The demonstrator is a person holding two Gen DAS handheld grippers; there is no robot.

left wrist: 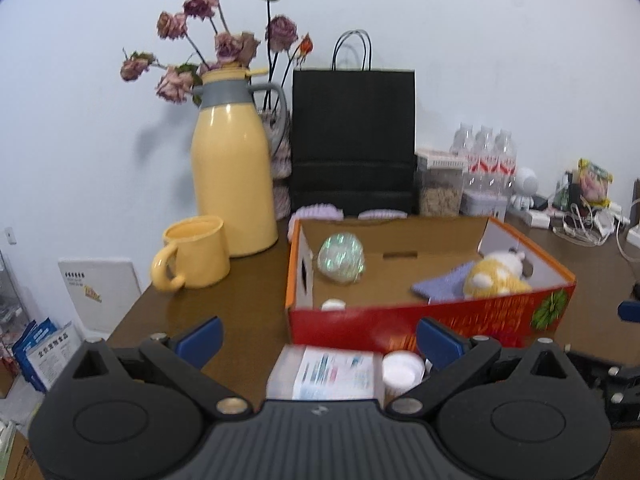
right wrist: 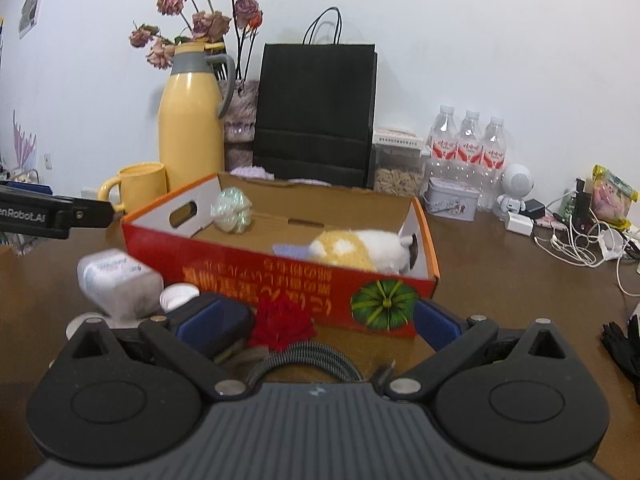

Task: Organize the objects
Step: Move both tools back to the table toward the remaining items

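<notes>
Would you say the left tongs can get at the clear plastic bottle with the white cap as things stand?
Probably yes. The clear plastic bottle with the white cap lies on the brown table, directly between the open fingers of the left tongs, outside the red cardboard box, with nothing between them.

Three water bottles (right wrist: 470,140), one yellow mug (right wrist: 138,186), one black paper bag (right wrist: 316,116).

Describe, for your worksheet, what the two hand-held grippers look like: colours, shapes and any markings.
Each hand-held gripper, left and right, has a ribbed dark-grey body, two rounded black lobes with disc caps, black linkage arms with silver pins, and blue finger pads. The right wrist view shows white "enRobot.AI" lettering on the left one's black side.
</notes>
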